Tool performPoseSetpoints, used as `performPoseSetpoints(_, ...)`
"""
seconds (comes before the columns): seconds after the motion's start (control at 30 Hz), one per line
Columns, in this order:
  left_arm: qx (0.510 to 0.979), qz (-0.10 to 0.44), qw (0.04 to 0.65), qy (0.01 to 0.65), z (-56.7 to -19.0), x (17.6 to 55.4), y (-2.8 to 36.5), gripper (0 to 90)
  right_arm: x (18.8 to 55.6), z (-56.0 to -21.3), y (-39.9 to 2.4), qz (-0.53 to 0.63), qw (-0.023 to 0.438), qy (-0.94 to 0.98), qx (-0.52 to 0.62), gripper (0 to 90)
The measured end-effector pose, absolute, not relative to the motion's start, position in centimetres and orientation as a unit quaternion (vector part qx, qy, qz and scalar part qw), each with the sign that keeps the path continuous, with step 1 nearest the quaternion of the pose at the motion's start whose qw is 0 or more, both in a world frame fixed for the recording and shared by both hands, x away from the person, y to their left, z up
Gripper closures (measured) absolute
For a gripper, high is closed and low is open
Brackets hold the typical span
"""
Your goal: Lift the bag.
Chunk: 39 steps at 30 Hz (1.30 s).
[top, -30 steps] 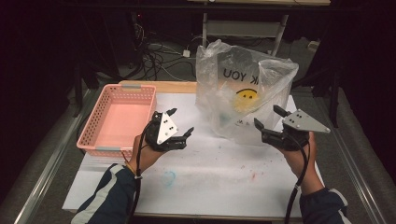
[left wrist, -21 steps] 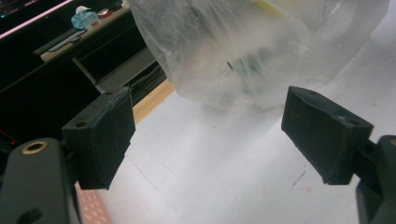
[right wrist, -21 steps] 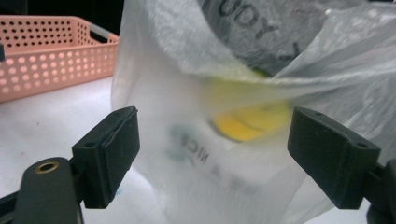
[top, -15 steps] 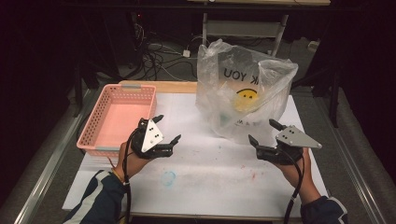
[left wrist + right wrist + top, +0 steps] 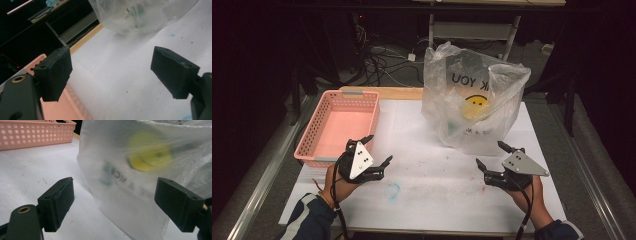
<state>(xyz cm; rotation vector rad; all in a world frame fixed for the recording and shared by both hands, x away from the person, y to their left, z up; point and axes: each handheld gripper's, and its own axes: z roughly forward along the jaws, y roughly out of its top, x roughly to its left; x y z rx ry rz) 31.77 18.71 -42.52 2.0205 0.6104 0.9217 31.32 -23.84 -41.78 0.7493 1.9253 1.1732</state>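
On the white table (image 5: 422, 200) toward its far right, a clear plastic bag (image 5: 472, 107) with a yellow smiley (image 5: 475, 103) stands upright, long axis vertical, mouth open at the top, and something small and greenish sits inside that I can't make out. Over at the left edge there's a pink basket (image 5: 339, 127) running near to far, with open tabletop between it and the bag. Both grippers hover near the front edge with jaws spread wide on nothing: left gripper (image 5: 374, 152) just beside the basket's front corner, right gripper (image 5: 493, 156) just in front of the bag.
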Motion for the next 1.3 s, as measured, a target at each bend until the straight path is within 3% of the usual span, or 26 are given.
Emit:
performPoseSetpoints(0.63, 0.808, 0.353, 0.392, 0.264, -45.0, 28.3, 22.3, 17.1, 29.0, -45.2, -24.3, 0.438, 0.345, 0.77, 0.311, 16.6)
performPoseSetpoints(1.3, 0.814, 0.339, 0.384, 0.273, -45.8, 27.4, 22.6, 17.1, 28.3, -45.5, -24.4, 0.431, 0.341, 0.777, 0.306, 17.4)
